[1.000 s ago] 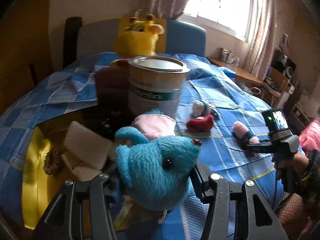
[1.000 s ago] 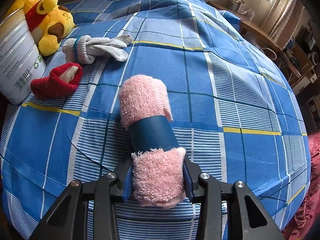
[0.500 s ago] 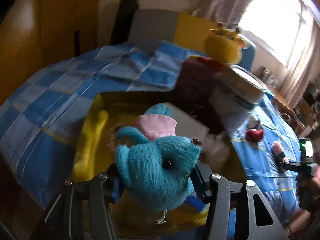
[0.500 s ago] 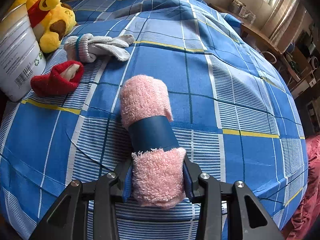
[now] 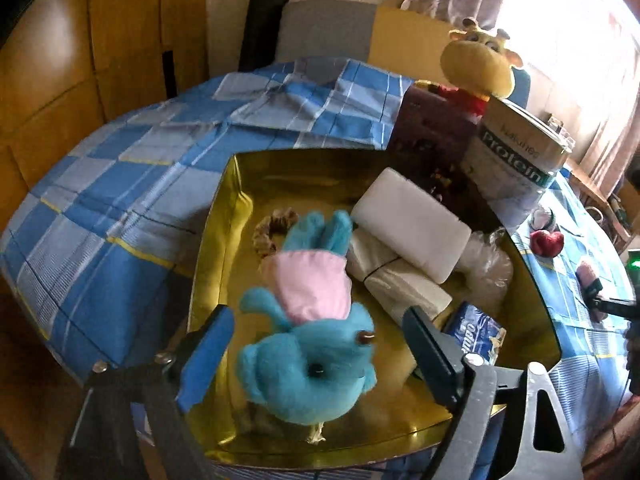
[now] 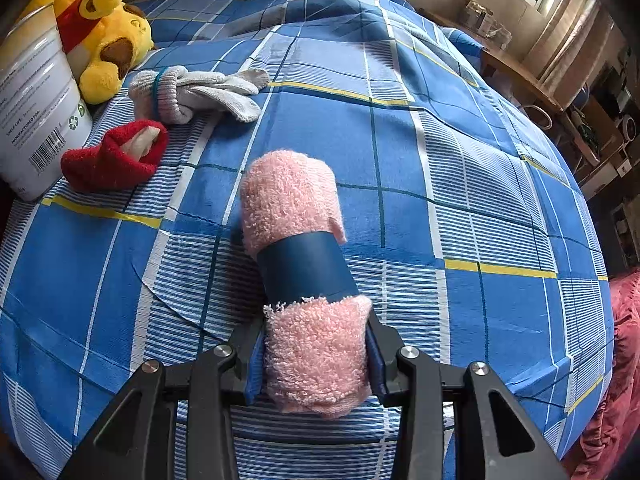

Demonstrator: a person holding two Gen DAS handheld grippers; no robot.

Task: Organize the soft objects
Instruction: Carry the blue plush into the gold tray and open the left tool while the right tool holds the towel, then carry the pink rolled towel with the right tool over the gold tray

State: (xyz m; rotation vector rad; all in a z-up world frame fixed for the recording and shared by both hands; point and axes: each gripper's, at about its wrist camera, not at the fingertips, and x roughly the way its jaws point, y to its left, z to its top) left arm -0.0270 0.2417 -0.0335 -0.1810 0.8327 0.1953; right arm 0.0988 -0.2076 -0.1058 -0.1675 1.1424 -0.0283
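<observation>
Jaws of our left gripper [image 5: 316, 356] are now opening off the blue plush toy [image 5: 308, 340], dropped near the gold tray's [image 5: 216, 240] front edge, while our right gripper [image 6: 316, 360] stays clamped on the pink towel roll [image 6: 300, 264] on the bed [image 6: 460, 184], next to go.

Two plush toys – blue [image 5: 308, 364], yellow [image 6: 104, 36] – one pink towel [image 6: 304, 276].

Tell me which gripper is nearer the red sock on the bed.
Right. The right gripper grips the pink towel roll just short of the red sock; the left gripper, jaws opening, is over the gold box, farther off.
</observation>
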